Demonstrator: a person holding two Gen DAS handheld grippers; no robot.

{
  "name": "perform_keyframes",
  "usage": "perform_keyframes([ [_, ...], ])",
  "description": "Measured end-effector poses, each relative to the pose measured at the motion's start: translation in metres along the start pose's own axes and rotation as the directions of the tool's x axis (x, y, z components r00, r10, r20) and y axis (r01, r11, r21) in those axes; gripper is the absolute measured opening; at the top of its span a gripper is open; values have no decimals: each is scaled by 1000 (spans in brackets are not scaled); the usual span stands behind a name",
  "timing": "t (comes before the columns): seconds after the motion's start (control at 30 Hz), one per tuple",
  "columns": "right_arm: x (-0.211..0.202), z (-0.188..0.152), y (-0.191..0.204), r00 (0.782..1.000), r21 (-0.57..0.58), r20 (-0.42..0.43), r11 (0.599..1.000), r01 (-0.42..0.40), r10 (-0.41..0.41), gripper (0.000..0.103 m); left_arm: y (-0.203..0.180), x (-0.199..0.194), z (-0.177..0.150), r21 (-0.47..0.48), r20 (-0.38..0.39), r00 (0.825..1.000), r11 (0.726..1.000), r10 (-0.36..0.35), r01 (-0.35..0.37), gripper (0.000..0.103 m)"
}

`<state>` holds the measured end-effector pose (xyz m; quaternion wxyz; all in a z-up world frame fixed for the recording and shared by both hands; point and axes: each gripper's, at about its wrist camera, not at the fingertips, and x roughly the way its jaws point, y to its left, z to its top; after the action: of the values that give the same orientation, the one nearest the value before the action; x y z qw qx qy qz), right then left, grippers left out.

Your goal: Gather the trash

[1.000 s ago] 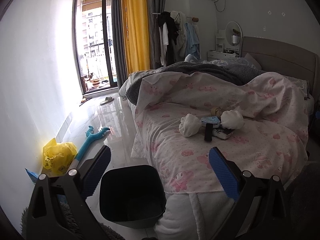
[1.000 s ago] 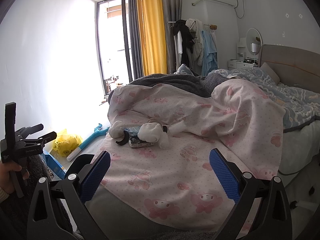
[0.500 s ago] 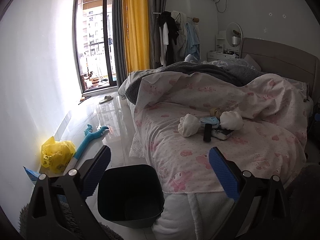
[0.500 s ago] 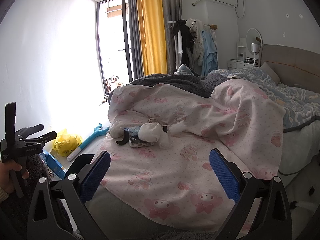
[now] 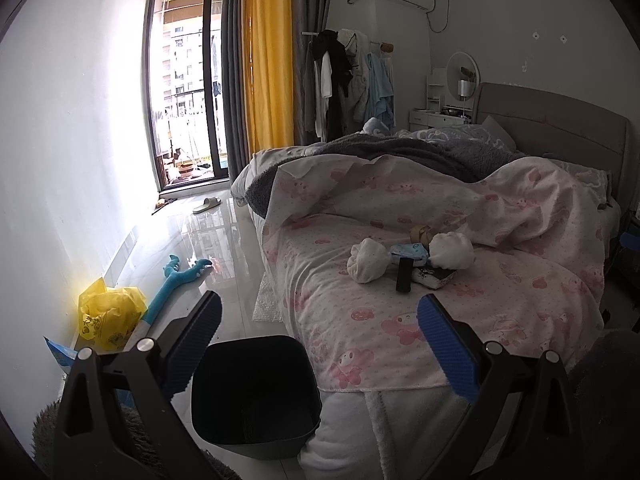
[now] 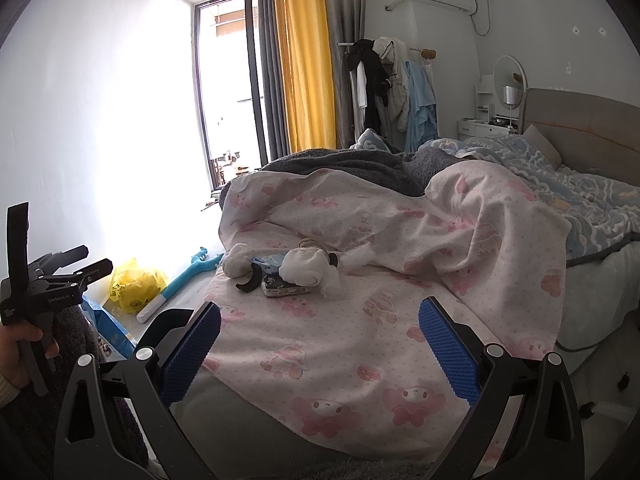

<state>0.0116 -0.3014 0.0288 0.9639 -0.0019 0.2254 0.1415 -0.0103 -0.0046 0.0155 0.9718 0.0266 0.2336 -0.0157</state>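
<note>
Left hand-held gripper eased back slightly — spread, empty above bin; right hand-held gripper spread, level.

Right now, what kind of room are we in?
A bedroom, most likely: there's a big bed with a pink quilt, clothes on a rack, and a dressing table with a round mirror.

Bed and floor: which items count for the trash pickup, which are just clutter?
Job:
- crumpled white wads on the bed
- blue wrapper
- black curved piece
- printed packet
- black bin
- both grippers, open and empty

Lying about:
- yellow bag
- blue toy
- slipper
- hanging clothes
</note>
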Motion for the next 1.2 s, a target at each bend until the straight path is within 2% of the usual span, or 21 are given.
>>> perform_keyframes([
  [0.27,-2,2,4,1000,-8,5,1000,-1,1,100,-1,-4,2,14,0,1000,1000,11,-11,100],
  [0.63,5,2,10,1000,-29,-9,999,18,-18,100,2,-5,3,6,-16,999,999,-33,33,100],
  [1.0,47,12,32,996,-71,-84,997,7,-13,100,22,19,8,1,-43,998,999,-42,42,99],
  [1.2,80,19,41,994,-90,-107,996,-17,7,99,32,38,14,-7,-75,993,995,-95,95,99],
])
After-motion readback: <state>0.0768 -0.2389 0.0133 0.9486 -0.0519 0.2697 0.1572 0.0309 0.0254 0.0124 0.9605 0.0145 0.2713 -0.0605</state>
